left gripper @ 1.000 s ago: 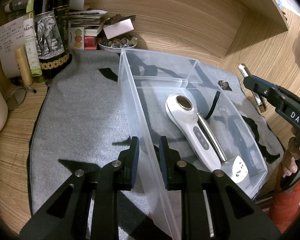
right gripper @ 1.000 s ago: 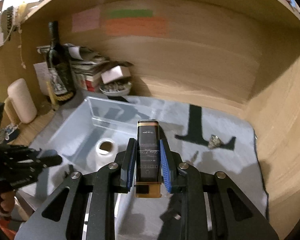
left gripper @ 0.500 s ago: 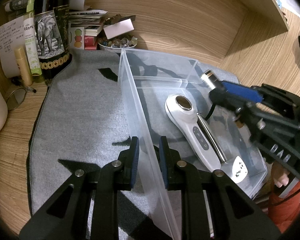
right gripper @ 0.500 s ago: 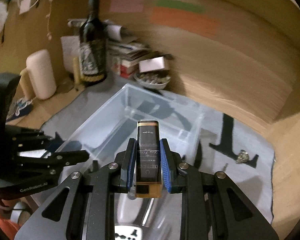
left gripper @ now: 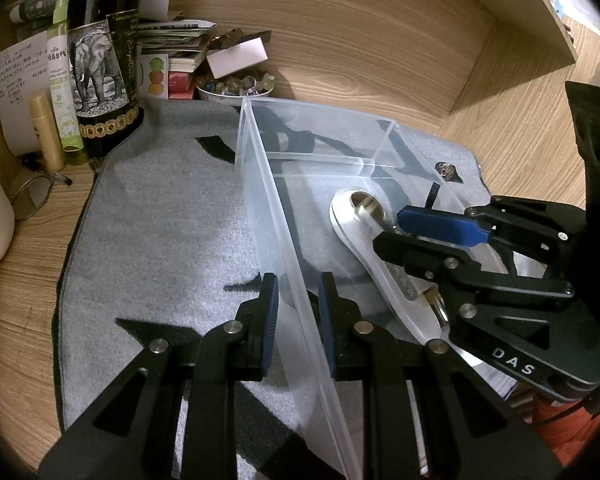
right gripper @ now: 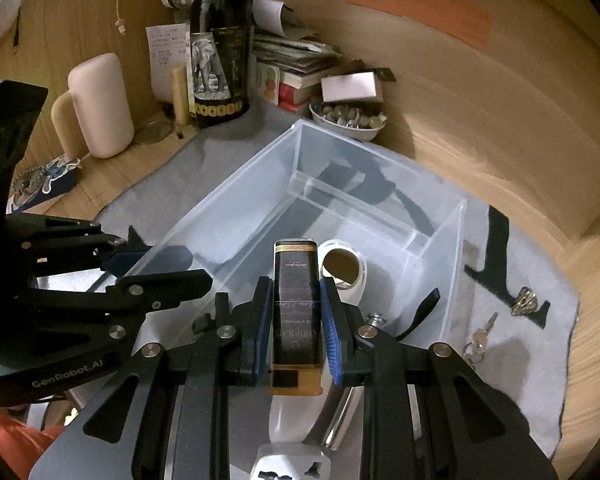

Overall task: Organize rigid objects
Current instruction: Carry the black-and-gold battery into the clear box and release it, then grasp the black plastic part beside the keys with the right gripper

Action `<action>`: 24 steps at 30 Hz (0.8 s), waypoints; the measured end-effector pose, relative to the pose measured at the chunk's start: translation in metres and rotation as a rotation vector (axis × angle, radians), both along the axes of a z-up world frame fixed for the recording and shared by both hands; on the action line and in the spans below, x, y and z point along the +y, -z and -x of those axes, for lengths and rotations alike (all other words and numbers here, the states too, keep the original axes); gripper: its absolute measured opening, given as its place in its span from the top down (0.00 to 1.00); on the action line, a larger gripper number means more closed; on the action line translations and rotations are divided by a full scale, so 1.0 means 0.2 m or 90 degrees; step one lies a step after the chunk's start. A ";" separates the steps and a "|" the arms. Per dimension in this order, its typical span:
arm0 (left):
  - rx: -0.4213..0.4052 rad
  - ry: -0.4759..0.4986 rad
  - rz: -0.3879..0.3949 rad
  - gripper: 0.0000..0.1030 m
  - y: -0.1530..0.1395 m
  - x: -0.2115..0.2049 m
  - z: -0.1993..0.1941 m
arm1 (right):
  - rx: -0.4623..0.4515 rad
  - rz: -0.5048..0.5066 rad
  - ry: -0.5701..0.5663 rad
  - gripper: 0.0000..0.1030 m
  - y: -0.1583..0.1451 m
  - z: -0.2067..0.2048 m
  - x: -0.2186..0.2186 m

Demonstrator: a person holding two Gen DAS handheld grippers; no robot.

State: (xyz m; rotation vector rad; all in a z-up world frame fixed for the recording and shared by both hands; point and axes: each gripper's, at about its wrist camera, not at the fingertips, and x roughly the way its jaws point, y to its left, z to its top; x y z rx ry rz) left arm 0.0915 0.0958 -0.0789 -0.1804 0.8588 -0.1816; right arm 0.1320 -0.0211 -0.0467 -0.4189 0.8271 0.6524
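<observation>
A grey felt mat (left gripper: 160,220) covers a wooden desk (left gripper: 512,152) enclosed by wooden walls; a wine bottle (right gripper: 219,60), stacked books (right gripper: 296,68) and a bowl of stones (right gripper: 350,118) stand at the rear; keys (right gripper: 480,338) lie on the mat beside the bin. The left gripper (left gripper: 294,312) straddles the near wall of the clear plastic bin (left gripper: 268,184), pads narrowly apart, contact not discernible. The right gripper (right gripper: 296,320) clamps a black-and-gold rectangular box (right gripper: 296,300), suspended above the bin's large compartment, directly over the white handheld device (right gripper: 346,270) lying inside.
</observation>
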 end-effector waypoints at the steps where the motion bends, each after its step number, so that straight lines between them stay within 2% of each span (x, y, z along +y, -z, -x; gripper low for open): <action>1: 0.000 0.000 0.000 0.81 0.00 0.00 0.00 | 0.001 -0.001 0.002 0.79 0.00 0.00 0.00; 4: 0.000 0.000 0.000 0.81 0.00 0.00 0.00 | 0.000 -0.004 0.006 0.75 -0.01 0.00 -0.01; 7: -0.001 0.000 0.000 0.81 0.00 0.00 0.00 | -0.008 -0.014 0.013 0.67 -0.03 0.00 -0.02; 12: 0.000 0.000 0.000 0.81 0.00 0.00 0.00 | -0.028 -0.042 0.028 0.37 -0.08 0.00 -0.07; 14: 0.000 0.000 0.000 0.81 0.00 0.00 0.00 | -0.041 -0.055 0.040 0.32 -0.11 0.00 -0.10; 19: 0.000 0.000 0.000 0.81 0.00 0.00 0.00 | -0.057 -0.070 0.080 0.31 -0.16 -0.02 -0.19; 24: 0.000 -0.001 -0.001 0.81 0.00 0.00 0.00 | -0.068 -0.082 0.144 0.24 -0.17 -0.07 -0.33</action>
